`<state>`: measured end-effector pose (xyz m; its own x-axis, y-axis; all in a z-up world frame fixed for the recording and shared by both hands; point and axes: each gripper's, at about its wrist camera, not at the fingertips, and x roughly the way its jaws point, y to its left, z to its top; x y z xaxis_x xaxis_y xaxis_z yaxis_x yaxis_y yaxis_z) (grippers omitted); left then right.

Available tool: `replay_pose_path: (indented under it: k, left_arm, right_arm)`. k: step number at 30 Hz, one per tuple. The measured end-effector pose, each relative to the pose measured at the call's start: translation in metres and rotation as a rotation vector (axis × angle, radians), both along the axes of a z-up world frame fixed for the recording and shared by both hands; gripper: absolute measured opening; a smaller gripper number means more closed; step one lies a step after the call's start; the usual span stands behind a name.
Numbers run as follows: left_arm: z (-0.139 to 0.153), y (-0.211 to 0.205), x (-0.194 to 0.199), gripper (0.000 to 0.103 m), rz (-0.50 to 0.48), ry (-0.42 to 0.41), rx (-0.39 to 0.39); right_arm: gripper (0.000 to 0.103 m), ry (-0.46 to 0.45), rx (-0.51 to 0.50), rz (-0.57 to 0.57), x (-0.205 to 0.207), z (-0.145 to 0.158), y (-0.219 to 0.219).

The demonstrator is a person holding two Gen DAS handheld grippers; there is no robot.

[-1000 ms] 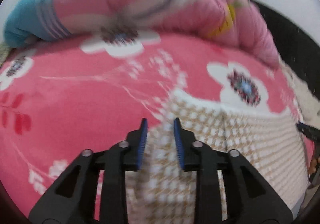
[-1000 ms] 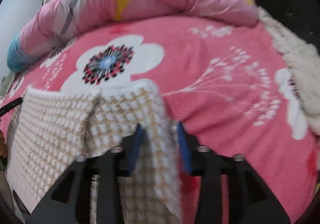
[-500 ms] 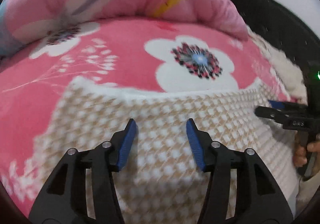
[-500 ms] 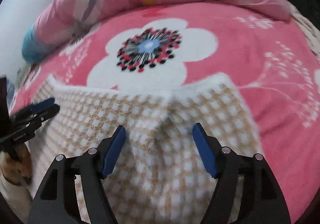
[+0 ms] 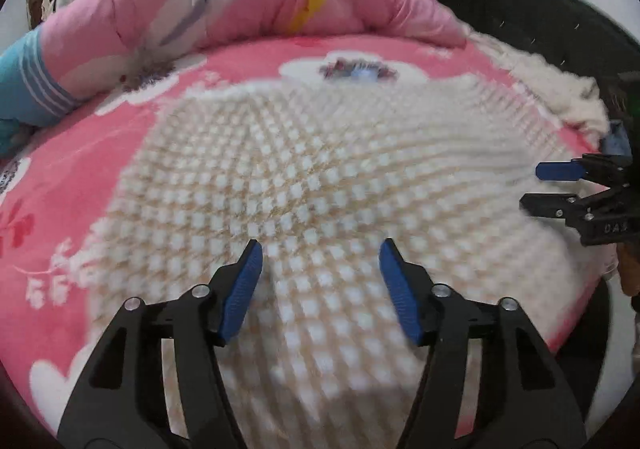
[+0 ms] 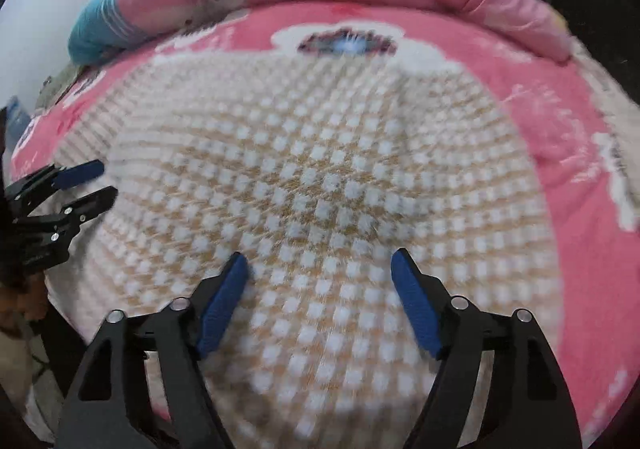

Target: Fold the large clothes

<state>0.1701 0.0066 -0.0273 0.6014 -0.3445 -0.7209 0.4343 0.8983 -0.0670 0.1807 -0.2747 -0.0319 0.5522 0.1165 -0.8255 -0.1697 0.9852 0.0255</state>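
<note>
Both grippers moved inward (jaws opening), checkered garment seemingly flat.

Left wrist view: close above beige-and-white checked fleece garment, angled down, facing rolled pink quilt beyond garment. Right wrist view: same downward angle, equally close. Both share garment, quilt, pink flowered bedspread around garment.

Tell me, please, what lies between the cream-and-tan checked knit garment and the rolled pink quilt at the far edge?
Only a strip of pink floral blanket, with its white flower, shown in both wrist views.
</note>
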Motion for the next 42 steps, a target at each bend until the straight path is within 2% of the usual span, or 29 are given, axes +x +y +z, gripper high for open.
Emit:
replay_pose_path:
  k: [2,3,5,6,7,8,10,12,13,14,15,16,17,18,19,20,22,24,25,26,27,29,30,33,36,39,42]
  left_arm:
    - [0.022,0.002,-0.033,0.059,-0.077,-0.068,-0.096]
    - [0.023,0.000,-0.043,0.061,-0.103,-0.077,-0.113]
    - [0.002,-0.016,-0.057,0.064,-0.121,-0.038,-0.073]
    - [-0.019,-0.026,-0.052,0.065,-0.102,0.016,-0.020]
    - [-0.039,-0.031,-0.049,0.067,-0.081,0.037,0.004]
    - [-0.046,-0.032,-0.051,0.067,-0.066,0.015,0.002]
    - [-0.033,-0.030,-0.059,0.067,-0.049,-0.011,-0.006]
    - [-0.014,-0.021,-0.072,0.066,-0.053,-0.008,-0.065]
    - [-0.003,-0.011,-0.081,0.066,-0.052,-0.044,-0.112]
    - [0.002,0.002,-0.089,0.066,-0.020,-0.095,-0.125]
    - [0.001,0.009,-0.087,0.070,0.009,-0.108,-0.114]
    - [-0.010,0.019,-0.082,0.072,0.074,-0.092,-0.084]
    - [-0.029,0.031,-0.071,0.071,0.130,-0.028,-0.070]
    - [-0.047,0.041,-0.063,0.069,0.146,0.032,-0.098]
    - [-0.055,0.049,-0.064,0.068,0.139,0.028,-0.147]
    - [-0.049,0.046,-0.069,0.068,0.134,-0.003,-0.131]
    - [-0.033,0.041,-0.077,0.068,0.129,-0.009,-0.103]
    - [-0.018,0.054,-0.094,0.071,0.141,-0.038,-0.180]
    - [-0.013,0.069,-0.101,0.076,0.188,-0.074,-0.218]
    - [-0.014,0.082,-0.102,0.077,0.235,-0.083,-0.228]
    - [-0.024,0.092,-0.095,0.077,0.275,-0.050,-0.240]
    - [-0.046,0.103,-0.081,0.076,0.291,0.017,-0.324]
    - [-0.046,0.102,-0.082,0.077,0.291,0.004,-0.332]
    - [-0.030,0.092,-0.087,0.078,0.289,0.011,-0.310]
    - [-0.018,0.097,-0.094,0.078,0.303,0.013,-0.341]
    - [-0.004,0.094,-0.115,0.080,0.300,-0.024,-0.329]
    - [0.008,0.077,-0.146,0.085,0.256,-0.066,-0.315]
  right_arm:
    - [0.072,-0.069,0.012,0.079,-0.027,0.017,0.014]
    - [0.072,-0.088,0.011,0.117,-0.040,0.018,0.022]
    - [0.072,-0.042,-0.020,0.120,-0.044,-0.011,0.037]
    - [0.073,-0.004,-0.047,0.099,-0.038,-0.035,0.041]
    - [0.075,-0.004,-0.063,0.091,-0.035,-0.052,0.043]
    - [0.076,-0.019,-0.070,0.086,-0.034,-0.057,0.044]
    - [0.076,-0.029,-0.068,0.052,-0.040,-0.036,0.043]
    - [0.075,-0.081,-0.084,0.049,-0.058,-0.014,0.043]
    - [0.075,-0.113,-0.096,0.059,-0.072,-0.007,0.042]
    - [0.075,-0.130,-0.118,0.043,-0.080,-0.008,0.037]
    - [0.075,-0.113,-0.126,0.010,-0.083,-0.014,0.030]
    - [0.075,-0.077,-0.115,-0.025,-0.082,-0.023,0.022]
    - [0.076,-0.018,-0.018,-0.058,-0.078,-0.046,0.002]
    - [0.077,-0.003,0.077,-0.071,-0.075,-0.058,-0.011]
    - [0.077,-0.004,0.104,-0.073,-0.077,-0.058,-0.017]
    - [0.077,-0.013,0.087,-0.069,-0.079,-0.048,-0.015]
    - [0.077,-0.033,0.022,-0.096,-0.088,-0.029,-0.015]
    - [0.077,-0.102,0.007,-0.133,-0.109,-0.008,-0.025]
    - [0.077,-0.124,0.033,-0.167,-0.119,-0.003,-0.038]
    - [0.077,-0.112,0.058,-0.213,-0.122,-0.006,-0.052]
    - [0.077,-0.075,0.089,-0.248,-0.120,-0.017,-0.068]
    - [0.077,-0.004,0.165,-0.285,-0.109,-0.050,-0.090]
    - [0.077,-0.015,0.163,-0.292,-0.111,-0.054,-0.089]
    - [0.077,-0.040,0.092,-0.301,-0.117,-0.033,-0.071]
    - [0.078,-0.067,0.155,-0.281,-0.131,-0.016,-0.058]
    - [0.088,-0.106,0.202,-0.246,-0.154,-0.007,-0.038]
    - [0.090,-0.119,0.190,-0.212,-0.157,-0.008,-0.015]
